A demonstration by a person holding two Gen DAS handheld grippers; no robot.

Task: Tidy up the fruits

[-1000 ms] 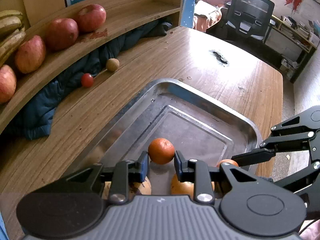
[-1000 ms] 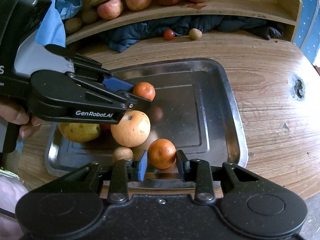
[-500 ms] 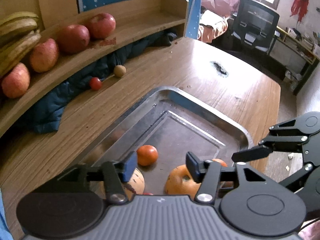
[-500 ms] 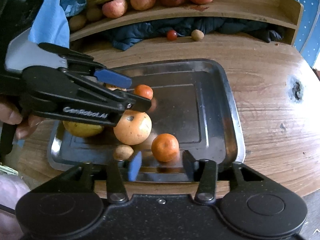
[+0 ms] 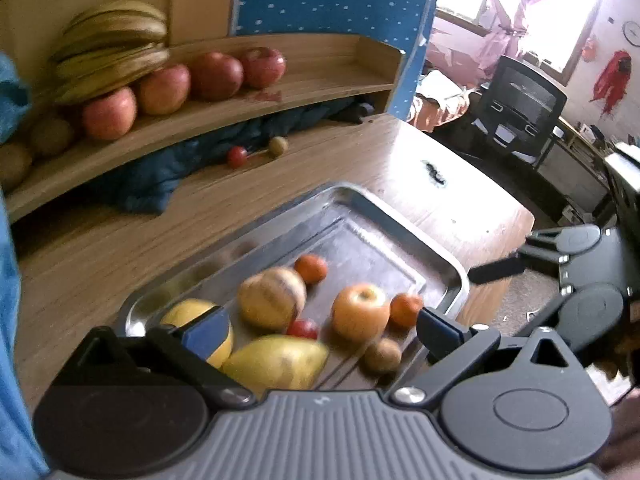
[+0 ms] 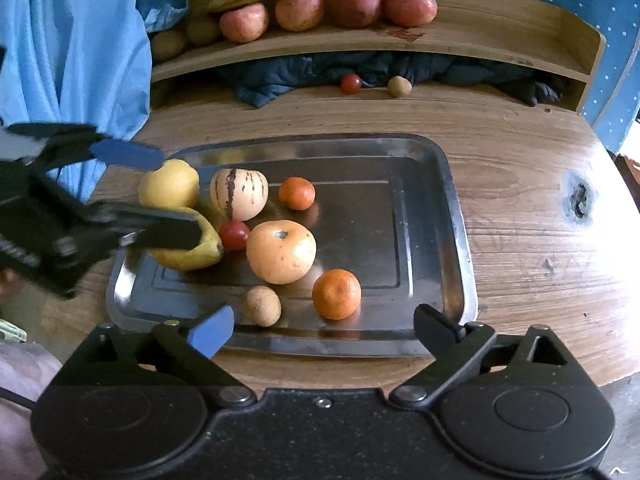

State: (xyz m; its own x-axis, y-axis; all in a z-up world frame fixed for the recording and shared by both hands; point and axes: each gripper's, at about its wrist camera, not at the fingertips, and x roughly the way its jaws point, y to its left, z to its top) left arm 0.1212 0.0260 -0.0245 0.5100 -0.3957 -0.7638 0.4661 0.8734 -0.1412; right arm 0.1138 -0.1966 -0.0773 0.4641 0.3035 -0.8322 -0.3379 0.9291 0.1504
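Left wrist view: left hand-held gripper (image 5: 320, 330) spread wide, jaws have just been opening, nothing pinched; fruit lies below the gap, none pressed by the pads. Steel tray (image 5: 448, 252) on the worktop (image 5: 120, 248) holds two mandarins, far one (image 5: 311, 268) and near one (image 5: 406, 310), plus an orange-yellow apple (image 5: 360, 312), a striped melon (image 5: 272, 297), a cherry tomato (image 5: 303, 328), a mango (image 5: 276, 362). Frame is motion-blurred, so skins and stems are hard to read. Right hand-held gripper (image 5: 496, 270) is partly cut off at the edge.

Right wrist view: right hand-held gripper (image 6: 322, 330) also spread, just been opening, empty; near mandarin (image 6: 337, 294) sits free on the tray just ahead of it. Mandarins look light, round, soft-skinned: likely to roll, so pinch across the widest middle, gently. The small brown fruit (image 6: 263, 306) probably handles the same. Apple looks heavier and firm. Left hand-held gripper covers part of the mango and a yellow fruit (image 6: 170, 186). Shelf (image 6: 480, 44) behind carries red apples (image 6: 298, 10) and bananas, cut off at top. Dark cloth (image 6: 320, 70) hides the space under the shelf.
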